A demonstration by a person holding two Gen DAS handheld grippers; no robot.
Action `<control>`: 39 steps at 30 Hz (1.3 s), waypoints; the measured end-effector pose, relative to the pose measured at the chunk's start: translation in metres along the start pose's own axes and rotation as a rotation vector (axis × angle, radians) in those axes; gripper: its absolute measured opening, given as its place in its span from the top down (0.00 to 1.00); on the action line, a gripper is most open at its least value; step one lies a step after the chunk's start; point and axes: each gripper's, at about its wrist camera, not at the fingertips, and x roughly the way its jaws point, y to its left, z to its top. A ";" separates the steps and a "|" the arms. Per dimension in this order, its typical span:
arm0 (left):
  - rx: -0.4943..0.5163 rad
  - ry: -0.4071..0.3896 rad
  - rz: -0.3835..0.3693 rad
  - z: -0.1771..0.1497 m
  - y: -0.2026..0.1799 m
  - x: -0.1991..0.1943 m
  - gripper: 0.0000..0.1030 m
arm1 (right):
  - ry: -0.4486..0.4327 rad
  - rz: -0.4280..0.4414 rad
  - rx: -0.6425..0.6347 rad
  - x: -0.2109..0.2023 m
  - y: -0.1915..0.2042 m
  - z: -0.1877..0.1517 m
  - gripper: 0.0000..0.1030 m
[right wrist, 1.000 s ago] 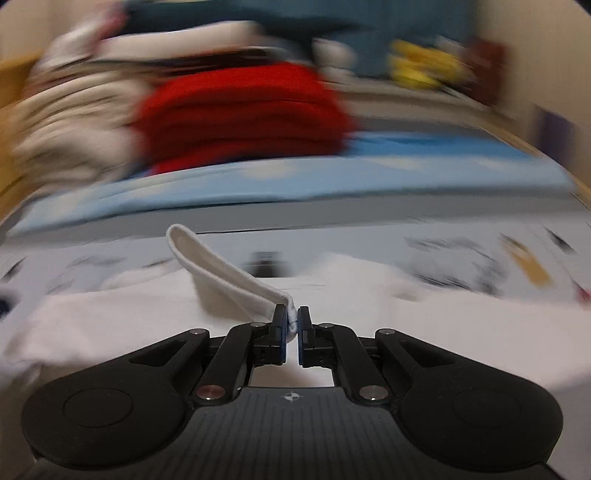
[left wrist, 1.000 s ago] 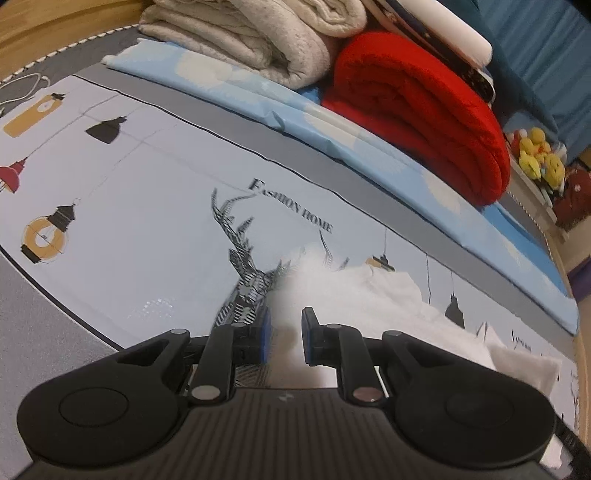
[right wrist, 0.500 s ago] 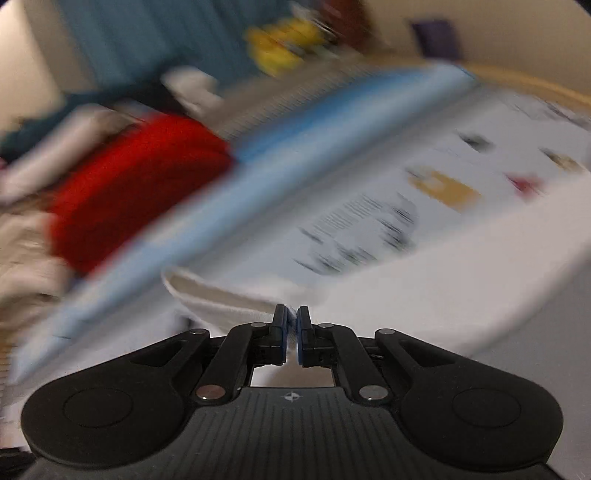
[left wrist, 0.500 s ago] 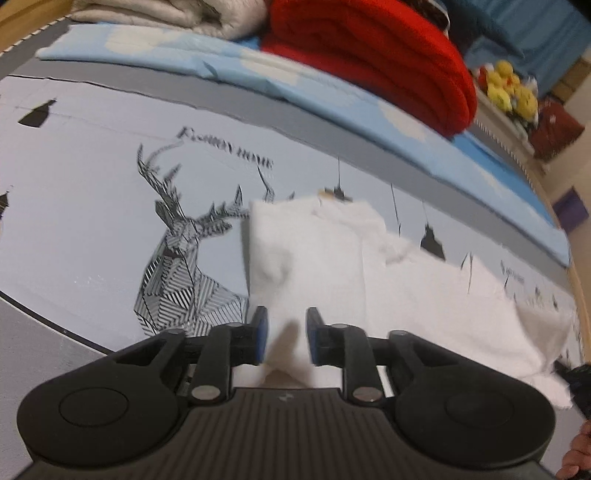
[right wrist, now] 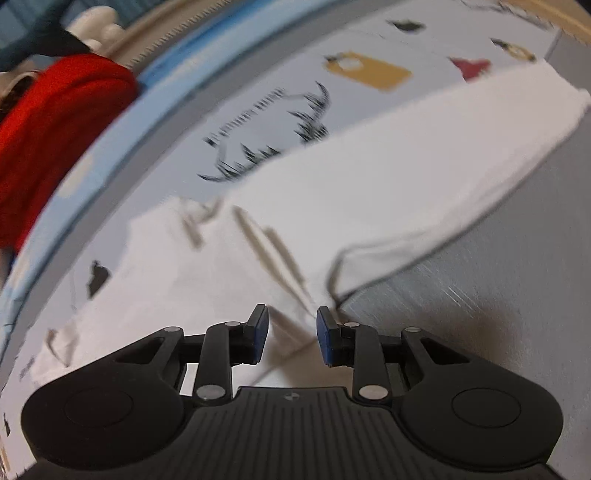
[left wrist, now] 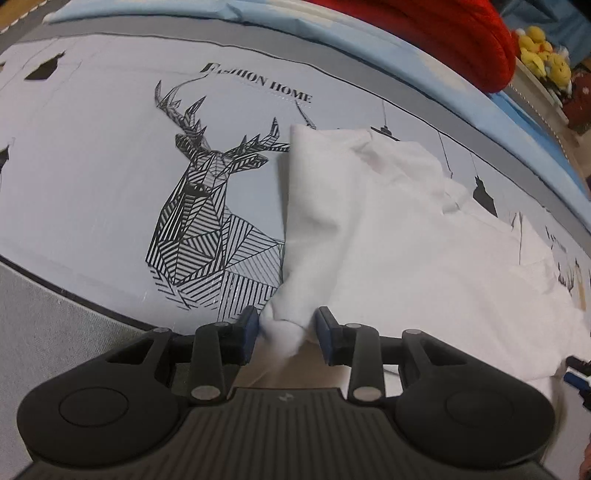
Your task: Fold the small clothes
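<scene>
Left tool (left wrist: 285, 335): jaws opening, pads apart. Bunched corner of white garment (left wrist: 388, 236) between them, touching or just beside the left pad, clear of the right pad; not clamped.

Right tool (right wrist: 291, 334): jaws opening, pads apart. Garment (right wrist: 369, 192) cloth lies under and between the pads; no pinch visible. Right view motion-blurred, fine contact hard to read.

Garment spread over the printed sheet (left wrist: 92, 177) on the bed, partly folded: in left view a folded edge runs up from the left tool beside the deer print (left wrist: 210, 221), covering the deer's right side. Creased, not flat. In right view a long doubled fold runs toward upper right, its lower edge over the grey border (right wrist: 498, 266).

Text "FASHION HOME" (left wrist: 258, 83) above the deer, uncovered. Lantern prints (right wrist: 369, 70) visible beyond the garment in right view.

Behind the sheet: light blue bedding (left wrist: 424, 70), then a rolled red blanket (left wrist: 461, 33). Yellow plush toys (left wrist: 543, 59) at far upper right of left view.

Tip of the other tool (left wrist: 578, 373) at the right edge of left view, at the garment's edge.
</scene>
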 end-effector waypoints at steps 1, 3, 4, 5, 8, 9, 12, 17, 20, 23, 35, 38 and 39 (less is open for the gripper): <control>0.004 -0.001 0.007 0.000 -0.001 -0.001 0.63 | 0.005 -0.006 0.002 0.002 -0.001 0.000 0.74; 0.023 -0.017 0.030 0.001 -0.007 -0.006 0.63 | -0.004 0.002 -0.007 0.001 0.000 0.002 0.97; 0.030 -0.031 0.038 0.001 -0.010 -0.009 0.63 | -0.025 0.015 -0.004 -0.003 0.000 0.003 0.97; 0.036 -0.047 0.042 0.001 -0.014 -0.014 0.65 | -0.058 0.035 0.003 -0.009 0.001 0.004 0.97; 0.059 -0.104 0.005 0.002 -0.026 -0.026 0.65 | -0.174 0.087 -0.049 -0.030 0.010 0.006 0.96; 0.072 -0.113 -0.002 0.001 -0.030 -0.029 0.65 | -0.193 0.073 -0.075 -0.033 0.014 0.006 0.96; 0.090 -0.072 -0.023 -0.001 -0.031 -0.018 0.65 | -0.232 -0.093 -0.082 -0.031 0.012 0.007 0.88; 0.083 -0.006 -0.024 -0.006 -0.027 -0.006 0.65 | -0.300 0.017 -0.141 -0.042 0.025 0.005 0.83; 0.115 -0.053 -0.066 -0.008 -0.036 -0.019 0.64 | -0.171 0.140 -0.149 -0.026 0.030 0.003 0.70; 0.100 0.003 -0.062 -0.012 -0.035 -0.005 0.64 | -0.025 0.051 -0.126 -0.001 0.026 -0.002 0.70; 0.224 -0.107 -0.030 -0.024 -0.072 -0.044 0.51 | -0.191 0.039 -0.167 -0.046 0.024 0.009 0.70; 0.238 -0.115 -0.048 -0.032 -0.075 -0.051 0.51 | -0.230 0.077 -0.129 -0.064 0.008 0.015 0.70; 0.253 -0.124 -0.052 -0.035 -0.078 -0.055 0.51 | -0.248 0.086 -0.115 -0.071 -0.001 0.019 0.70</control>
